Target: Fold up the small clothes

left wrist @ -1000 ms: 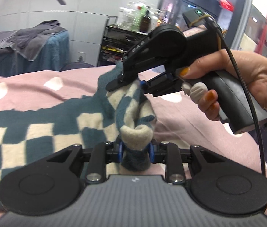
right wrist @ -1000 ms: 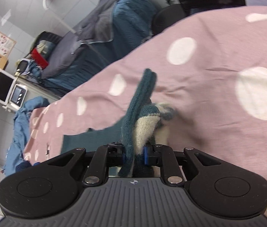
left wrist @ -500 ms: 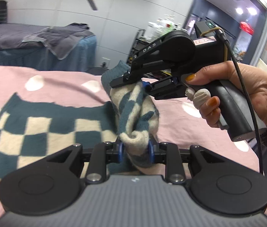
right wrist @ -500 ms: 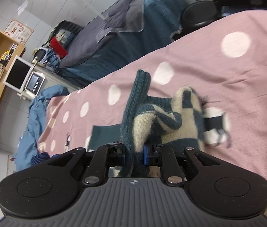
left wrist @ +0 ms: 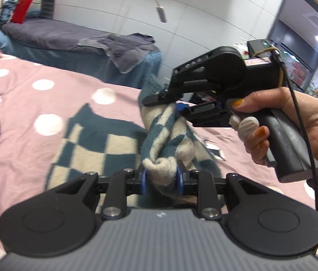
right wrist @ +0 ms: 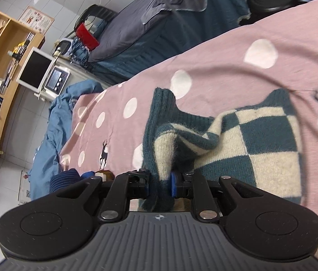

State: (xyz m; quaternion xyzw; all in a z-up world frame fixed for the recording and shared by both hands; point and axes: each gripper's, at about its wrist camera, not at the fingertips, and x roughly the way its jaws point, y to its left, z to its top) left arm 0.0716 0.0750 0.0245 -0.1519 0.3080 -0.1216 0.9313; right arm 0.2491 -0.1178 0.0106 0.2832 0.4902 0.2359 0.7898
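While both grippers pinch it, the teal-and-cream checkered knit garment hangs bunched above the pink polka-dot bedspread, its far part lying flat on the cloth. Left gripper fingers clamp a cream fold. Right gripper, held by a hand with orange nails, grips the teal ribbed edge.

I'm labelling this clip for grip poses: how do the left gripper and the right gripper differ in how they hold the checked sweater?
The left gripper pinches a rolled cream bunch of the checked sweater; the right gripper pinches an edge by the teal ribbed band.
The left gripper sits lower, and the right gripper grips farther up the same raised fold.
Shared: both are shut on the sweater above the pink dotted bedspread.
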